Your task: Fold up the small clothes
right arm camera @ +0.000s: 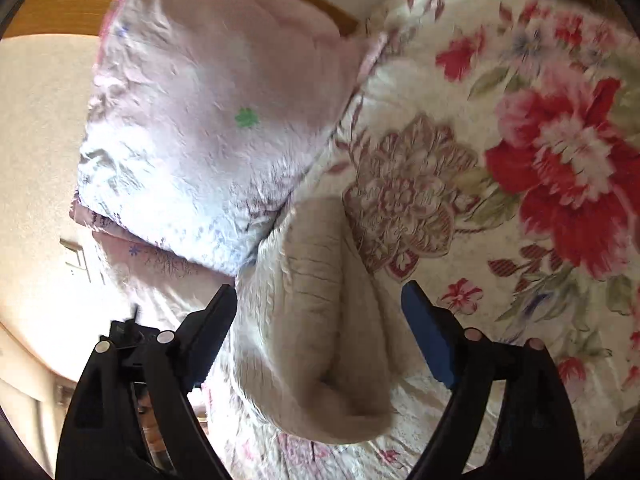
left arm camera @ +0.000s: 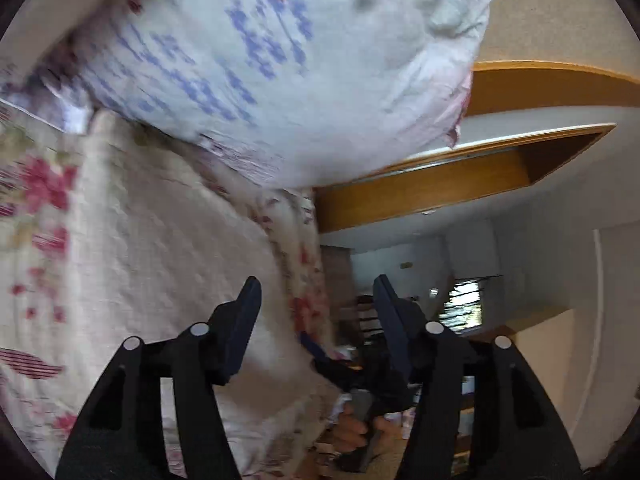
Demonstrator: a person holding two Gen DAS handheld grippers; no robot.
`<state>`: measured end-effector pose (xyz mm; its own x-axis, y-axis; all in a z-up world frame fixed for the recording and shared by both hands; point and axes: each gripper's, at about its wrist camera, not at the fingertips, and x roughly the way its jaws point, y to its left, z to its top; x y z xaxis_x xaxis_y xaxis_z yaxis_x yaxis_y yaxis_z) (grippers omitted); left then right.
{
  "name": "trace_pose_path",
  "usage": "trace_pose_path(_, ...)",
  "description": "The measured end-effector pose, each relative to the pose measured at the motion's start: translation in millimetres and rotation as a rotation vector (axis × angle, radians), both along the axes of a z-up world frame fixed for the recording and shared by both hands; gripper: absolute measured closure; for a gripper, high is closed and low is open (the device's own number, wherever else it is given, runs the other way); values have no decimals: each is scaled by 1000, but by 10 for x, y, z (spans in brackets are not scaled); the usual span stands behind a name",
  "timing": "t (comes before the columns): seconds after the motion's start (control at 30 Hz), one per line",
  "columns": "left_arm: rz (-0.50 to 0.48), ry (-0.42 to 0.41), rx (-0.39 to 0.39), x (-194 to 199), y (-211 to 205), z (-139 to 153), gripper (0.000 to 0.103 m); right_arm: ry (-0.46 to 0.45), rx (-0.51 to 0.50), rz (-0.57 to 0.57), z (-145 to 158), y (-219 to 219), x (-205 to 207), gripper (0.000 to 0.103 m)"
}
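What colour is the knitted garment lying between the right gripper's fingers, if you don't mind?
Plain cream-beige; the knitted garment shows best in the right wrist view.

The folded garment (right arm camera: pixel 320 320) lies on the bedspread (right arm camera: pixel 500 200), beside the pillow (right arm camera: pixel 208 120).

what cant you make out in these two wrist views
- Beige garment, right wrist view: what kind of garment; it lies bunched and blurred between the open right gripper.
- Left wrist view: motion blur smears the pillow print.
- Left gripper: open, holding nothing; the garment's outline is unclear here.
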<state>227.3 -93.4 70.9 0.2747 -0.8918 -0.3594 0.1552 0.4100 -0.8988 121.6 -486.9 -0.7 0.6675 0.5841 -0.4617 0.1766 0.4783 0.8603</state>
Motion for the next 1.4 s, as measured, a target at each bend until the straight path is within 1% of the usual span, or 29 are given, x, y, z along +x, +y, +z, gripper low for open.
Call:
trace_pose_path(0.07,38,-19,180,-16,203,-34,41,27,29,44,-62,64,128,16)
trace_pose_path(0.13,54,-20,289,-79,341,-136,40,51,34,98,-126,162,286,15)
trace_pose_path(0.27,14,-14,359,-211,265,-362,31,112,37,200,-266,372,541,15)
trace_pose_path(0.33,-28,-28,417,-227,125,-421,30,125,40,242,-303,500,600,15)
trace_pose_path(0.37,-45,-41,463,-225,24,-452,25,124,28,254,-300,540,606,16)
trace_pose_path(0.4,-55,-53,493,-222,-69,-487,23,111,13,257,-288,575,607,21)
trace_pose_path(0.43,-52,-62,508,-218,-139,-527,21,109,0,262,-290,625,601,43)
trace_pose_path(0.47,-39,-53,500,-194,-172,-575,21,124,-4,265,-315,669,593,58)
trace_pose_path(0.53,4,-28,458,-98,-164,-602,34,105,28,252,-304,726,529,63)
trace_pose_path(0.6,18,-3,386,-109,-15,-570,62,53,27,266,-165,822,460,65)
trace_pose_path(0.63,9,-8,334,-128,114,-501,63,18,30,293,-41,925,424,66)
trace_pose_path(0.67,2,-29,309,-178,244,-417,64,-14,27,329,71,1038,390,67)
trace_pose_path(0.73,11,-120,295,-320,477,-167,64,-81,19,411,252,1308,305,67)
trace_pose_path(0.77,20,-161,307,-404,650,-64,63,-99,5,446,293,1451,273,67)
trace_pose_path(0.8,27,-184,338,-464,780,-15,58,-96,-15,465,297,1553,270,66)
trace_pose_path(0.83,36,-199,397,-525,899,0,55,-80,-74,490,256,1703,287,64)
trace_pose_path(0.87,62,-212,491,-582,991,-22,51,-53,-154,492,197,1804,321,62)
trace_pose_path(0.93,122,-216,644,-705,1141,-71,52,31,-247,419,84,1828,373,62)
trace_pose_path(0.97,146,-210,665,-817,1272,-85,52,47,-183,377,41,1762,364,62)
trace_pose_path(1.0,165,-207,661,-918,1391,-88,47,34,-128,352,42,1717,345,62)
trace_pose_path(1.03,189,-208,660,-1015,1475,-89,44,13,-105,326,74,1687,307,61)
trace_pose_path(1.07,219,-210,668,-1137,1592,-93,37,5,-108,330,90,1694,297,57)
trace_pose_path(1.1,239,-212,680,-1244,1626,-105,34,12,-128,352,78,1764,316,57)
trace_pose_path(1.13,247,-214,690,-1337,1638,-95,34,19,-165,358,64,1797,328,79)
trace_pose_path(1.17,248,-217,707,-1429,1610,-126,31,23,-239,347,71,1854,367,82)
trace_pose_path(1.2,247,-221,734,-1494,1608,-135,24,21,-287,309,95,1864,423,83)
trace_pose_path(1.27,255,-249,815,-1684,1490,-156,14,36,-310,220,86,1812,515,86)
trace_pose_path(1.33,255,-276,871,-1796,1356,-193,10,71,-304,158,65,1706,554,86)
trace_pose_path(1.4,243,-298,903,-1865,1226,-231,6,65,-330,154,101,1721,512,81)
